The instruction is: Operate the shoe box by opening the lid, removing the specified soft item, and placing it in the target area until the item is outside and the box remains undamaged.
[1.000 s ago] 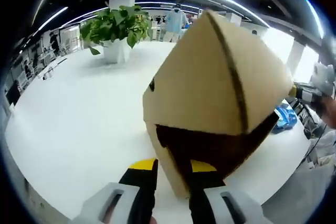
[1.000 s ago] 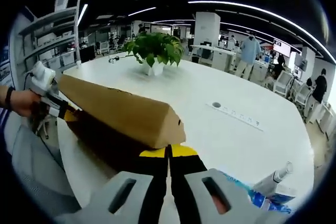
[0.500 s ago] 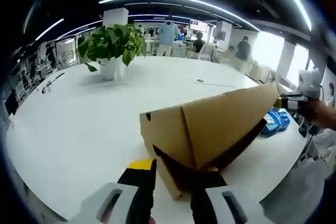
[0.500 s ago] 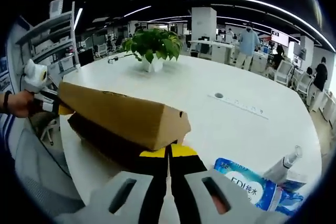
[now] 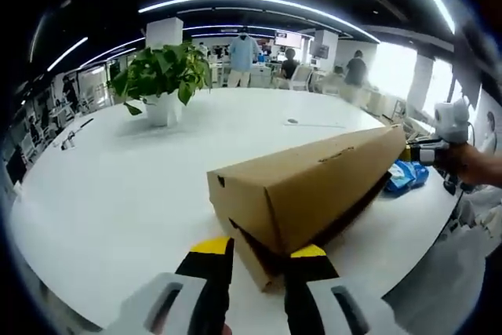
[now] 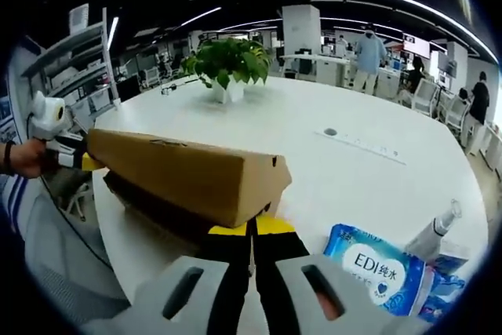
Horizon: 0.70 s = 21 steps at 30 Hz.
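Lid-opening step: left claw [image 5: 259, 260] spread astride the shoe box [image 5: 306, 190] end, right claw [image 6: 251, 229] pressed together at its lid; next, lift evenly.

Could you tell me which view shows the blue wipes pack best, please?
The right gripper view: the wipes pack lies close, its white label readable. In the left gripper view the wipes pack is a small blue patch, partly hidden behind the box.
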### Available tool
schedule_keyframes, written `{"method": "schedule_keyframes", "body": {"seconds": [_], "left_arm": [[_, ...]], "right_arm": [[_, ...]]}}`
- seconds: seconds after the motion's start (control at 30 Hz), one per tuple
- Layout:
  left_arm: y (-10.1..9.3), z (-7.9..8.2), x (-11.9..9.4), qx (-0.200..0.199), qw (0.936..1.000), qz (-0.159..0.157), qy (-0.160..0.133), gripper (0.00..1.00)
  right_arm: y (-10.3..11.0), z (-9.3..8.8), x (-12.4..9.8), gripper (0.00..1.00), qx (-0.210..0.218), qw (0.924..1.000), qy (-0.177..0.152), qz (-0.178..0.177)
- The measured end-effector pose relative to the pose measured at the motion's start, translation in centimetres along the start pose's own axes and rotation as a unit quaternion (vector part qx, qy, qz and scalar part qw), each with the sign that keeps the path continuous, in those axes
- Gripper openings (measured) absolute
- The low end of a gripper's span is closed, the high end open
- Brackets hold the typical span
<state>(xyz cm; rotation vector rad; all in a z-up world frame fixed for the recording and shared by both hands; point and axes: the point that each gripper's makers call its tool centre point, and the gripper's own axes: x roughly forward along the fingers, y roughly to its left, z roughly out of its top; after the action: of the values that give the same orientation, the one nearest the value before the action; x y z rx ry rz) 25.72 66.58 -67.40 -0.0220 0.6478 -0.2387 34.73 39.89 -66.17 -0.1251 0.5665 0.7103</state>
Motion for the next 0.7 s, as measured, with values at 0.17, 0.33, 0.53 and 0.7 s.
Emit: {"method": "schedule_keyframes", "body": {"seconds": [0.17,0.33,0.53,0.7], "left_arm": [[0.0,0.2,-0.4,0.002,1.0000,0.000,-0.004,0.25],[-0.1,-0.2,-0.6,0.004,1.0000,-0.001,-0.001,0.25],[-0.1,-0.9,-1.2,0.008,0.9999,-0.003,0.006,0.25],[0.0,-1.4,-1.6,0.007,0.9999,-0.003,0.011,0.24]], "right_arm": [[0.1,-0.1,0.0,0.00,0.002,1.0000,0.000,0.002],[0.1,-0.4,0.0,0.00,0.003,1.0000,0.002,0.001],[0.4,-1.2,0.0,0.00,0.011,0.9999,0.008,0.004],[0.5,-2.2,0.2,0.00,0.020,0.9997,0.011,0.006]]}}
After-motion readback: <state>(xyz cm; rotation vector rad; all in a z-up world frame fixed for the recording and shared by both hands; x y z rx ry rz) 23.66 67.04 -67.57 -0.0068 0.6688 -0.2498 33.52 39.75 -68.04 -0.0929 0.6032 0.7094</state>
